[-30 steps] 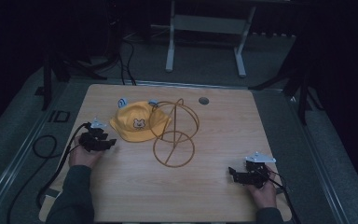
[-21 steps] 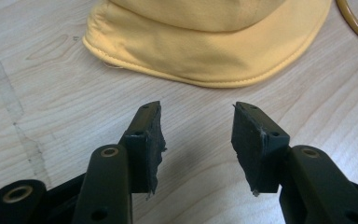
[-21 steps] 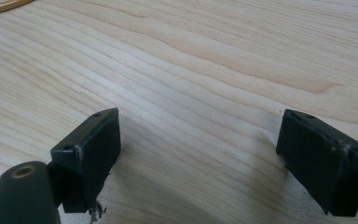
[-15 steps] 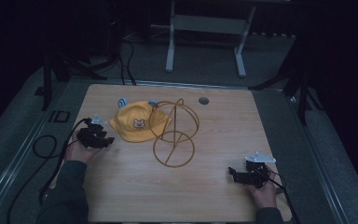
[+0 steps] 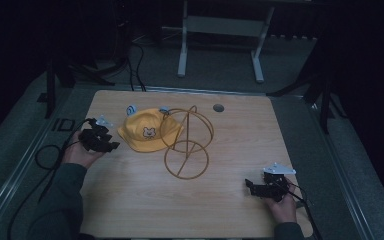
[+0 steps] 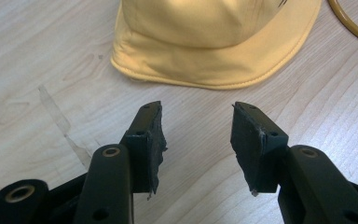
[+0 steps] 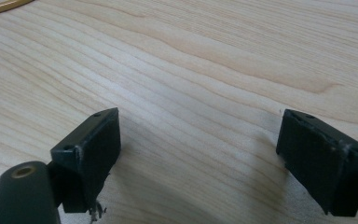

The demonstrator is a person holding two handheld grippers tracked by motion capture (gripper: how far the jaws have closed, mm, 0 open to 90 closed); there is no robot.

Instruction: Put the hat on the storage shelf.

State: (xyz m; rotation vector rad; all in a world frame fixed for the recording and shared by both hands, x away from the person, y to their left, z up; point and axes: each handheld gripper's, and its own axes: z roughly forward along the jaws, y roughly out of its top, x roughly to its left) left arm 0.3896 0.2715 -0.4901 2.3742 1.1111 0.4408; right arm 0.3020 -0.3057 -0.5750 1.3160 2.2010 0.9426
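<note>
**Two open grippers, hat not yet gripped**

Two grippers on the light wooden table (image 5: 130,200), neither holding anything. Left gripper (image 5: 111,146) sits at about 9 o'clock on the tabletop, jaws spread, aimed at the brim of the yellow fabric bucket hat with the bear patch (image 5: 147,130); close to the brim, not touching. In the left gripper view the hat (image 6: 214,42) lies flat just ahead of the jaws.

Hat is near centre, toward 11 o'clock, its far side up against the gold wire hat stand with ring base (image 5: 186,150).

Right gripper (image 5: 250,186) is well apart at 5 o'clock, jaws wide, over bare wood.

Risks, as I read it:
- Brim lies flat on the table: lower jaw may skid over it and shove the hat into the stand.
- Light wire stand could tip or slide if nudged; right gripper is too far off to steady it.
- Pinching one layer of soft fabric may slip on the lift.
</note>
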